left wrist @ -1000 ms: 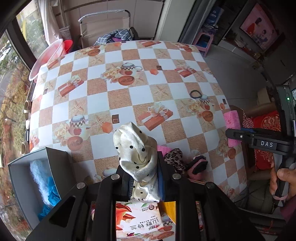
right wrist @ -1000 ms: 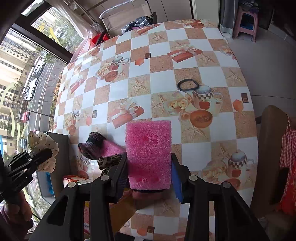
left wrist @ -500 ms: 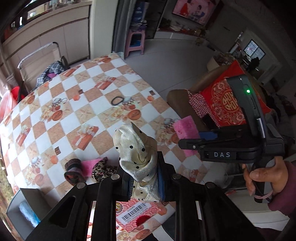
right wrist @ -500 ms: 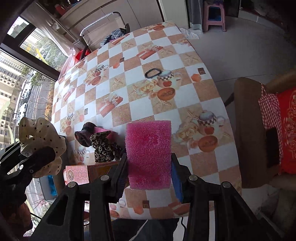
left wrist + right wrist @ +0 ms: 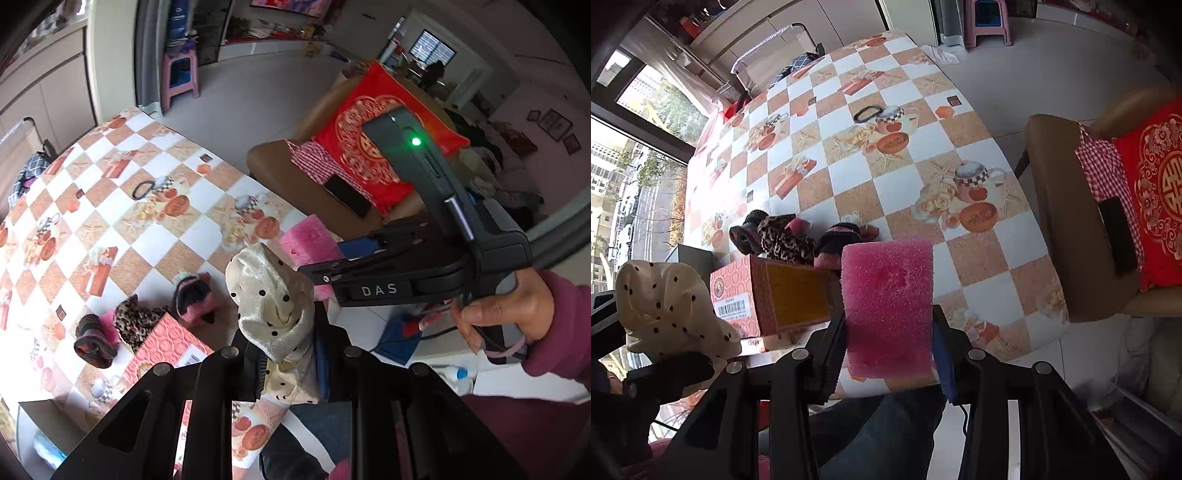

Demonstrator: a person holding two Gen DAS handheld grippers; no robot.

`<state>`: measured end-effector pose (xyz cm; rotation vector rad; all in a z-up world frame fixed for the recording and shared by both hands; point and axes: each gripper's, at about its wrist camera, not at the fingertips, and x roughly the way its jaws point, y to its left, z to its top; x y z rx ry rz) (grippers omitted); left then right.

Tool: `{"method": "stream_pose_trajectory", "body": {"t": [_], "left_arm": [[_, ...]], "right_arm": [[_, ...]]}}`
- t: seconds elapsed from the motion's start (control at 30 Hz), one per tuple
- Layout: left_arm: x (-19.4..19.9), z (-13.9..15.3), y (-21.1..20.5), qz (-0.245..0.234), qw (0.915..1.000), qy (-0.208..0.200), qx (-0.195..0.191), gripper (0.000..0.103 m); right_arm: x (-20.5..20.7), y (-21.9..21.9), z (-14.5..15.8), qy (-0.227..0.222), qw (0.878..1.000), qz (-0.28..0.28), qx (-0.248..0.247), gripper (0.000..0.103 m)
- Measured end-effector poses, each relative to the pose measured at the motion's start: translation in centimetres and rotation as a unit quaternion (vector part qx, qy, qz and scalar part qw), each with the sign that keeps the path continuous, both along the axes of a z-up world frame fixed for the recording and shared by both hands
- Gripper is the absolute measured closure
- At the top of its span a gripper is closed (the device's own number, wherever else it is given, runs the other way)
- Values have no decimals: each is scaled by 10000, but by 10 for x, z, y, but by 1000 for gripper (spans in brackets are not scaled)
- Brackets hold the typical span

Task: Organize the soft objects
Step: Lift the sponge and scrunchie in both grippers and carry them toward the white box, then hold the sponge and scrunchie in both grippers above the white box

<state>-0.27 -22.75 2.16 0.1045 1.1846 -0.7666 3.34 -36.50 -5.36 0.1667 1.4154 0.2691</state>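
Satin, cream with black dots: the scrunchie (image 5: 271,295) bunches in the left hand-held gripper (image 5: 284,354), pinched low, its top flopping free above the near edge of the surface (image 5: 110,206). It looks light and slippery, so I judge a hold on the gathered middle safest. Right, the pink sponge (image 5: 888,295) sits squeezed between the right hand-held gripper's (image 5: 888,332) jaws, clear of the surface; springy and light, best gripped across its flat sides.

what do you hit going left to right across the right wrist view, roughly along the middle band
cream polka-dot scrunchie → red patterned box → pink sponge → brown chair → black phone → red cushion
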Motion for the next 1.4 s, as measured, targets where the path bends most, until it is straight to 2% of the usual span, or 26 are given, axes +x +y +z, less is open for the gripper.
{"method": "stream_pose_trajectory", "body": {"t": [0.13,0.23,0.47,0.67,0.8,1.0,1.2,1.4], "left_arm": [[-24,-5,11,-112,9999,52,86,80],[-39,-9,29,1,9998,161,150,80],[-63,-16,76,465,9983,294,208,80],[-74,-14,116,1183,9926,238,106,80],[-76,-11,149,1876,9821,146,12,80],[-81,-6,198,2853,9583,64,-132,80],[-88,-10,236,3410,9400,66,-78,80],[-101,-15,266,3932,9194,20,72,80]], "right_arm": [[-20,17,-5,114,9995,291,-4,59],[-38,35,-8,174,9980,600,-12,59],[-76,82,-10,304,9887,1463,135,59],[-93,125,-2,218,9745,2231,118,59],[-97,151,11,96,9644,2638,135,59],[-91,191,34,-122,9502,3105,251,59],[-89,237,49,-300,9348,3523,341,59],[-90,273,52,-317,9225,3824,419,59]]}}
